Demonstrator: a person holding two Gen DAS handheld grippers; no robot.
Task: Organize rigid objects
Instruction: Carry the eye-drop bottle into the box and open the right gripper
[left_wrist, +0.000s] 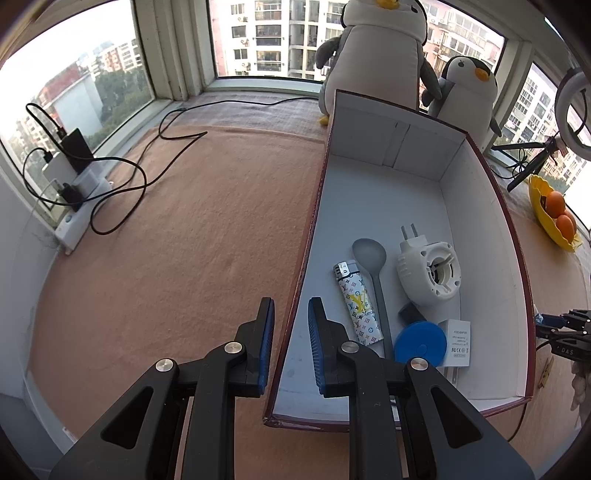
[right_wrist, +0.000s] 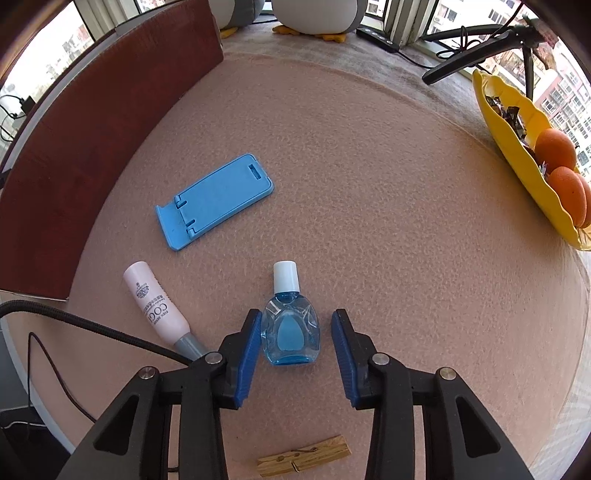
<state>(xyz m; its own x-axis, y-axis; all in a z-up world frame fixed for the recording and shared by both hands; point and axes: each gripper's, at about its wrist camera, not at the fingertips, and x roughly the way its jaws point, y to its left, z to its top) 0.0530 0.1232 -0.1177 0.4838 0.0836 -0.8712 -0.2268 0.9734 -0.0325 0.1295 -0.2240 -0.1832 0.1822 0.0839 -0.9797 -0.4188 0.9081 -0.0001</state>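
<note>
Blue bottle (right_wrist: 290, 332) white-capped, pink tube (right_wrist: 157, 306), monogram-patterned lighter (left_wrist: 358, 306), yellow dish (right_wrist: 524, 147).

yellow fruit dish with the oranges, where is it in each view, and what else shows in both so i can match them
Left wrist view: the yellow fruit dish sits at the right edge, past the box's right wall, below a tripod.
Right wrist view: the dish runs down the upper right edge, oranges at its lower end.
Shared landmark: the red-brown box, which fills the centre right of the left view and stands at the upper left of the right view.

Two plush penguins (left_wrist: 384, 55) by the window, a yellow fruit dish (right_wrist: 524, 147) holding oranges (right_wrist: 554, 147).
</note>
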